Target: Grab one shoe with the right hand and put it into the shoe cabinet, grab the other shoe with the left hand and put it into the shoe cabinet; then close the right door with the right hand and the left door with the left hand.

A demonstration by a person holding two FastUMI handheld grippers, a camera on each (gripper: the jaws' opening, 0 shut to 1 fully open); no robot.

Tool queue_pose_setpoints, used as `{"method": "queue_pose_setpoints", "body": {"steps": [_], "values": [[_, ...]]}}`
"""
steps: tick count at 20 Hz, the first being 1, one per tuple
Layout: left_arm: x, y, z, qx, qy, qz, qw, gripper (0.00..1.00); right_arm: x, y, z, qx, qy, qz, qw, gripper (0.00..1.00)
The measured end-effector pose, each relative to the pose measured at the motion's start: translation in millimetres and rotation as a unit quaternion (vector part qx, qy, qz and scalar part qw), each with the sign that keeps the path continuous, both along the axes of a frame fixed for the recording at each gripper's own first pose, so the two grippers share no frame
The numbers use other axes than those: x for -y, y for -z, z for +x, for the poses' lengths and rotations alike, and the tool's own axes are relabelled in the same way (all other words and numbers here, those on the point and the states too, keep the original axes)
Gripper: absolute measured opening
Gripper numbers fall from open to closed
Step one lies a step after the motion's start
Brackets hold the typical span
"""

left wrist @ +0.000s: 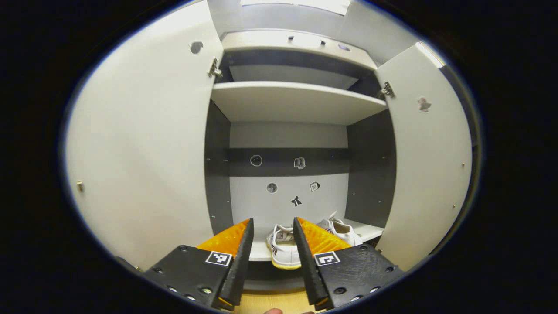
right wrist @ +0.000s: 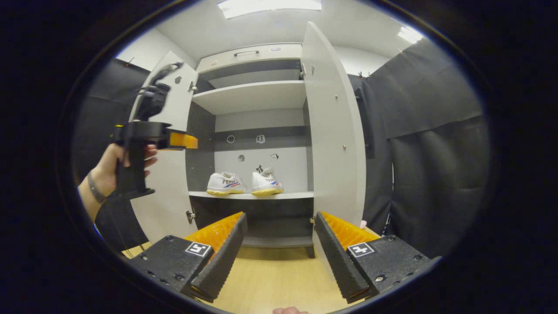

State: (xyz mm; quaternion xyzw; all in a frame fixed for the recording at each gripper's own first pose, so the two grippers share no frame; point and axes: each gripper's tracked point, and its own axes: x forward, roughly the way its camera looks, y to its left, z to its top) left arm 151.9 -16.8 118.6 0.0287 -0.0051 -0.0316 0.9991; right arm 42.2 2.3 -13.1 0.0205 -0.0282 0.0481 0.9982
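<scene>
- While both doors stand open, the two white sneakers sit side by side on the lower shelf [right wrist: 250, 195] of the shoe cabinet [right wrist: 248, 56], one sneaker [right wrist: 225, 183] to the left and the other sneaker [right wrist: 267, 181] just beside it on the right, their yellowish soles on the shelf board.
- In the left gripper view, the left gripper [left wrist: 273, 229] points into the cabinet with its fingers parted and nothing between them; the left-hand sneaker [left wrist: 283, 246] shows in the gap beyond the tips, apart from them, and the right-hand sneaker [left wrist: 342, 231] lies partly behind the right finger.
- The left door [left wrist: 139, 148] and the right door [left wrist: 425, 152] flank that gripper on either side.
- In the right gripper view, the right gripper [right wrist: 281, 222] hovers over the wooden floor [right wrist: 274, 274] in front of the cabinet, fingers spread wide and empty, well below and short of the sneakers.
- The right door [right wrist: 333, 126] stands edge-on just above its right finger.
- A hand [right wrist: 114, 168] holds the left gripper [right wrist: 183, 140] before the left door [right wrist: 172, 131].
</scene>
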Motion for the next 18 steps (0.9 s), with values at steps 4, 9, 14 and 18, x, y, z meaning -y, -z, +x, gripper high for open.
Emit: {"method": "queue_pose_setpoints", "body": {"steps": [4,9,14,18], "values": [[-10.1,16.2,-89.1,0.020,-0.016,-0.016,1.000,0.73,2.6,2.5,-11.5,-0.006,-0.003,0.001,1.000,0.99],[-16.8,62.1,-149.7,0.022,-0.036,-0.034,0.999,0.92,6.5,0.5,-31.4,-0.007,-0.005,-0.005,1.000,0.99],[-4.8,94.2,-194.8,0.021,-0.042,0.000,0.999,0.94,25.2,6.3,-50.6,-0.013,0.020,-0.006,1.000,0.99],[16.8,113.9,-199.7,-0.012,-0.015,-0.004,1.000,0.93,58.0,9.9,-54.0,-0.023,0.049,-0.009,0.999,0.99]]}}
